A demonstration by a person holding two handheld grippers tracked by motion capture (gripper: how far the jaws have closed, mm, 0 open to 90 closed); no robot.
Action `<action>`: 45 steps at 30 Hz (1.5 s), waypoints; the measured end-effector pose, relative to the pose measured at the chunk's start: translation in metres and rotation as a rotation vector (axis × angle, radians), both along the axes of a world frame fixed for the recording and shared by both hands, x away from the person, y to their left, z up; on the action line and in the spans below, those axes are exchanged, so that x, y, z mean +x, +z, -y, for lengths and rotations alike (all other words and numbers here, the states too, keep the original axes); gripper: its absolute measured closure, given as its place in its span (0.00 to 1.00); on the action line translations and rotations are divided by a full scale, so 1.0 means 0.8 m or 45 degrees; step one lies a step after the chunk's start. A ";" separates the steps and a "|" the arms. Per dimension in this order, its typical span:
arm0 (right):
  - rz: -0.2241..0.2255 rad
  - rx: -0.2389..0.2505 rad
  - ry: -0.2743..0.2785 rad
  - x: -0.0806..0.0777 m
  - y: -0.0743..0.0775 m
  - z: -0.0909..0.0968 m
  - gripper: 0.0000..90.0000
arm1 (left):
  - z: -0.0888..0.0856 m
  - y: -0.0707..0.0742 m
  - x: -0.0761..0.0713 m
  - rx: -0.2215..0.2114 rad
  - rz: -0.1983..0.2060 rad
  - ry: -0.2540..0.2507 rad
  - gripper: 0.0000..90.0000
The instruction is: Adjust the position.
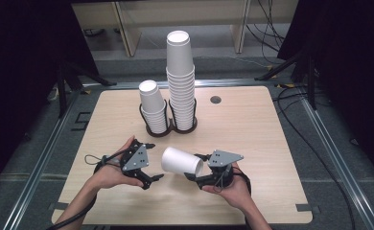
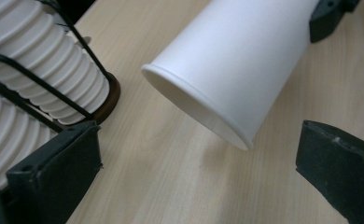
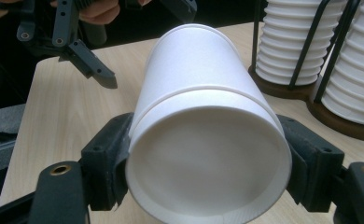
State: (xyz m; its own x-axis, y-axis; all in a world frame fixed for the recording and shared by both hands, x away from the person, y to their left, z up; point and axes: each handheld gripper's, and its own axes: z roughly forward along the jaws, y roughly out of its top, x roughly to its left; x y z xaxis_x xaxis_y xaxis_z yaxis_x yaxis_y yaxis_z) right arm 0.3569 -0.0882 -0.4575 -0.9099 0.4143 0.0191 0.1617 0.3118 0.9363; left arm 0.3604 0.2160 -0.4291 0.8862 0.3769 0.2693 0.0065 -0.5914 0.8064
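Note:
A white paper cup [image 1: 181, 162] lies on its side just above the table, its mouth [image 2: 194, 112] turned toward my left gripper. My right gripper [image 1: 194, 167] is shut on the cup's base end, one black jaw pressed to each side [image 3: 208, 154]. Just left of the cup's mouth, my left gripper [image 1: 156, 160] is open with nothing between its jaws [image 2: 201, 140] and does not touch the cup. Behind them, a black wire holder [image 1: 168, 129] carries a short cup stack [image 1: 151, 108] and a tall cup stack [image 1: 180, 76].
The wooden table [image 1: 252, 124] has a small round grommet hole [image 1: 216, 99] right of the stacks. Bare tabletop lies to the right and along the front edge. Dark floor, cables and stand legs surround the table.

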 end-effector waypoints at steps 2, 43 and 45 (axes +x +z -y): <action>-0.009 0.020 -0.021 -0.001 -0.001 0.001 0.30 | -0.003 -0.005 -0.001 -0.051 -0.017 0.029 0.00; -0.036 -0.002 0.116 -0.002 -0.001 -0.015 0.30 | 0.012 -0.033 0.021 -0.076 -0.018 -0.223 0.00; -0.035 -0.004 0.125 -0.001 -0.001 -0.016 0.30 | 0.012 -0.032 0.022 -0.046 -0.010 -0.236 0.00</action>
